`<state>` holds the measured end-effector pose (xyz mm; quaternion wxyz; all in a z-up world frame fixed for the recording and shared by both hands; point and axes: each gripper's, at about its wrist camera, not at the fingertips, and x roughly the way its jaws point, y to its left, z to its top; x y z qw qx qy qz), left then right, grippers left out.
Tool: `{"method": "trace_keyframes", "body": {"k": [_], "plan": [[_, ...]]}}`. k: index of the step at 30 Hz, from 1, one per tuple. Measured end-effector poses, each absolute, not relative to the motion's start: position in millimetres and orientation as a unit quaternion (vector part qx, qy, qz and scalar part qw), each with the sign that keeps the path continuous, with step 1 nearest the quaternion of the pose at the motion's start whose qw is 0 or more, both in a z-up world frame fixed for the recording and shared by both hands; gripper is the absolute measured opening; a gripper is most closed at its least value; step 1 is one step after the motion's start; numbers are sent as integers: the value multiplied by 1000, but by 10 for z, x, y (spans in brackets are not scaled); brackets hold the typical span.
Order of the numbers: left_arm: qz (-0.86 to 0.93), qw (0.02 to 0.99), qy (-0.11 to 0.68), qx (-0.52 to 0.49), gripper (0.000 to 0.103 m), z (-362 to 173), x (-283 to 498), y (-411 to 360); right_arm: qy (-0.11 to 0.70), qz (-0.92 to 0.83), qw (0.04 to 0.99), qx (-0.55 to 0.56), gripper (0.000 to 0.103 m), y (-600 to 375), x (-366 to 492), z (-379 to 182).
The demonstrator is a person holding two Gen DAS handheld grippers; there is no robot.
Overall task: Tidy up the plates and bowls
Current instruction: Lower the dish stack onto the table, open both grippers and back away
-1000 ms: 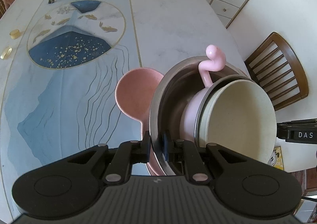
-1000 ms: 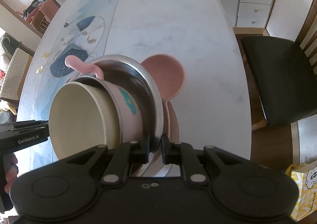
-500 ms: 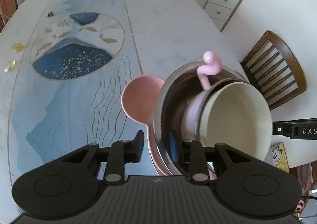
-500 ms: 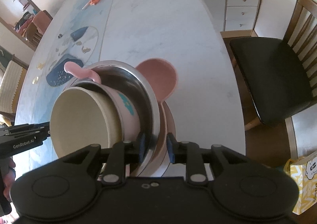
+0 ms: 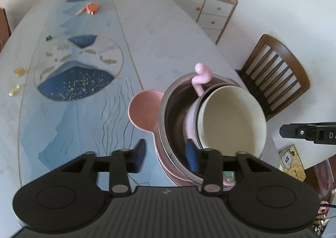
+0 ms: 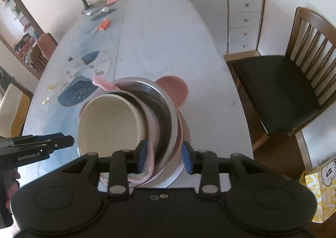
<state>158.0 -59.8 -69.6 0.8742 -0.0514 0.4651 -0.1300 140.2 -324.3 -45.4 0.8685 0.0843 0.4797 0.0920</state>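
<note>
1. Both grippers have let go: the left gripper (image 5: 164,155) and the right gripper (image 6: 164,159), clamped on the steel bowl's rim a second ago, now stand spread wide.
2. Between their fingers, the steel bowl (image 5: 174,111) sits nested on the pink eared plate (image 5: 142,111), with the cream bowl (image 5: 233,120) and pink cup (image 5: 191,116) inside.
3. The stack looks set down on the table (image 5: 168,38); backing away seems next.

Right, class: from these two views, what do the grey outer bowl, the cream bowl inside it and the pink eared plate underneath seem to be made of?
Grey outer bowl: probably stainless steel, given its bright rim and dark mirror-like reflections inside.
Cream bowl: matte and faintly speckled, with no glare; perhaps plastic or a fibre composite.
Pink eared plate: uniform colour, dull sheen, soft moulded edges; likely plastic or silicone, though ceramic cannot be excluded.
</note>
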Motion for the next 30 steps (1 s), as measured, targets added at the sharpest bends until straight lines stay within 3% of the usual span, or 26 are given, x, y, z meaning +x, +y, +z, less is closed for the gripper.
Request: {"method": "trace_keyframes", "body": {"k": [7, 10, 17, 20, 24, 30], "plan": [[-147, 894, 422, -33, 54, -484, 1312, -594, 427, 94, 896, 73, 60, -3105, 1048, -273], [-143, 905, 399, -24, 64, -396, 1171, -615, 405, 99, 907, 59, 66, -3061, 914, -206], [-122, 929, 349, -16, 67, -237, 816, -682, 355, 120, 926, 38, 83, -3023, 647, -86], [-109, 935, 337, -24, 77, -209, 668, -747, 332, 127, 934, 39, 90, -3081, 501, -50], [-99, 941, 321, -31, 80, -174, 446, -872, 299, 133, 944, 31, 102, -3146, 290, -4], [-84, 947, 307, -45, 98, -113, 89, -1051, 272, 135, 953, 28, 103, -3238, -35, 27]]}}
